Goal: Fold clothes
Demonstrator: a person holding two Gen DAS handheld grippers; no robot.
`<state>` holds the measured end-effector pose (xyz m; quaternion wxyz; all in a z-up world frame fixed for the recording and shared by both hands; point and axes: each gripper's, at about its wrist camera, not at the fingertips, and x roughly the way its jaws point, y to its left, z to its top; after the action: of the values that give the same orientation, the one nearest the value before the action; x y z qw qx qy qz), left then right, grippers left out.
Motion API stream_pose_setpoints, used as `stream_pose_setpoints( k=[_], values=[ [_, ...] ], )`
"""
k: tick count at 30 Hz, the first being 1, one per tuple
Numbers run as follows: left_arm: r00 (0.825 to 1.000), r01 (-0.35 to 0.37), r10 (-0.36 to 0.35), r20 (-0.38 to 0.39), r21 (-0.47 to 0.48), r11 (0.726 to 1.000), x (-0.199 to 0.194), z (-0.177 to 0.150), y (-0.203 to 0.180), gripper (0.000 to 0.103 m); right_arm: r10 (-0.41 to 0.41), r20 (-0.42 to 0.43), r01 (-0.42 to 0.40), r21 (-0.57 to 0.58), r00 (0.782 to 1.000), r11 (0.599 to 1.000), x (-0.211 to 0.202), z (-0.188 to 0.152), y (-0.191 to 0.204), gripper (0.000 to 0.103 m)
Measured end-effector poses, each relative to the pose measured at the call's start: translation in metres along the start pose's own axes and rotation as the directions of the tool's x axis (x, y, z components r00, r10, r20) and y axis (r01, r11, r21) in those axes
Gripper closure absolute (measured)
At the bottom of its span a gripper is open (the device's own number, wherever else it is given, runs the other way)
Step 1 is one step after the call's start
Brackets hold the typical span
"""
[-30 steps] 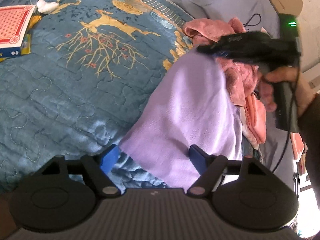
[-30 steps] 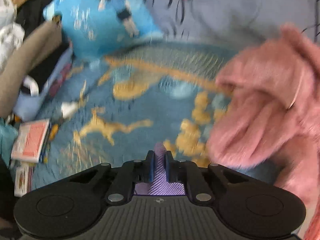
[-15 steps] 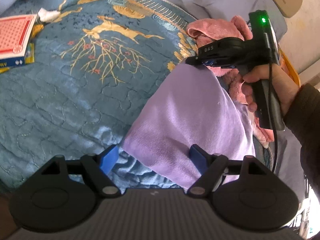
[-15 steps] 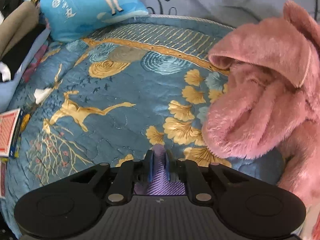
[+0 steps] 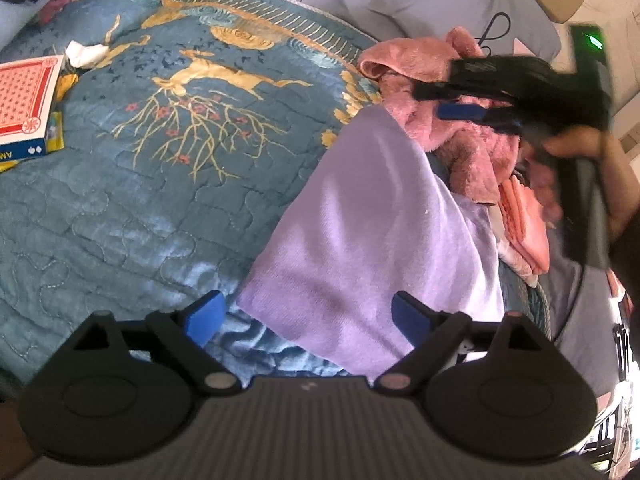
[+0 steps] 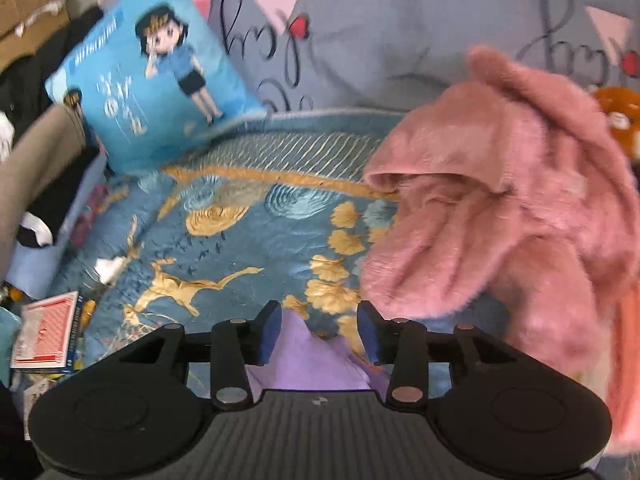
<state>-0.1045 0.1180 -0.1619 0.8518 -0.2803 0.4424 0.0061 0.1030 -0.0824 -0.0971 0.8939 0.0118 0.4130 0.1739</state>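
Released now, the lilac garment's [image 6: 308, 356] far corner sits free between the right gripper's [image 6: 318, 330] blue pads, which half a second ago were pinched on it and now stand apart. Nearest in the left wrist view, the left gripper [image 5: 306, 314] is spread wide, its two pads on either side of the garment's [image 5: 372, 236] near hem without touching it. One lilac garment lies flat on the blue quilt [image 5: 140, 184], running away from the left gripper toward the right one [image 5: 460, 110], seen there blurred above its far corner, with a hand [image 5: 588, 160] on the handle. Its left edge is straight and borders a broad open stretch of quilt. Its right edge meets one fuzzy pink garment [image 6: 500, 208], heaped, with one folded coral piece [image 5: 524, 224] tucked beside it, so room is tight on that side. Farther left, one red card box [image 5: 24, 104] and one crumpled white scrap [image 5: 86, 52] lie near the quilt's edge. At the far end stand one cartoon pillow [image 6: 160, 84] and a grey printed cover [image 6: 400, 40].
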Motion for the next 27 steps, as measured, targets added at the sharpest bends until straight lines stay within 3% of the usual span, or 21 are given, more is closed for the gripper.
stream_pose_setpoints(
  k=[3, 10, 13, 18, 21, 23, 27],
  values=[
    [1.0, 0.008, -0.008, 0.007, 0.008, 1.0, -0.003, -0.001, -0.002, 0.009, 0.011, 0.035, -0.013, 0.058, 0.999, 0.998, -0.033, -0.02, -0.017, 0.06],
    [0.999, 0.025, -0.026, 0.023, 0.034, 0.999, -0.009, -0.006, -0.007, 0.005, 0.045, 0.056, -0.053, 0.139, 0.997, 0.989, -0.097, -0.078, -0.044, 0.045],
    [0.999, 0.023, -0.024, 0.028, 0.039, 0.999, -0.009, -0.007, -0.008, 0.005, 0.089, 0.03, -0.093, 0.182, 0.996, 0.979, -0.106, -0.11, -0.047, 0.045],
    [0.994, 0.103, -0.102, 0.048, -0.026, 0.994, -0.013, -0.005, 0.004, 0.001, 0.062, 0.023, -0.066, 0.309, 0.998, 0.949, -0.103, -0.161, -0.048, 0.045],
    [0.98, 0.198, -0.195, 0.045, -0.072, 0.978, -0.015, -0.001, 0.015, 0.001, 0.046, 0.016, -0.049, 0.383, 0.999, 0.922, -0.101, -0.191, -0.048, 0.044],
    [0.976, 0.218, -0.215, 0.04, -0.113, 0.969, -0.013, 0.0, 0.023, 0.001, 0.052, 0.017, -0.054, 0.443, 0.999, 0.895, -0.1, -0.21, -0.051, 0.044],
    [0.978, 0.205, -0.208, 0.009, -0.225, 0.953, -0.002, 0.002, 0.045, 0.001, 0.174, 0.079, -0.186, 0.592, 0.982, 0.784, -0.103, -0.237, -0.073, 0.044]
  ],
)
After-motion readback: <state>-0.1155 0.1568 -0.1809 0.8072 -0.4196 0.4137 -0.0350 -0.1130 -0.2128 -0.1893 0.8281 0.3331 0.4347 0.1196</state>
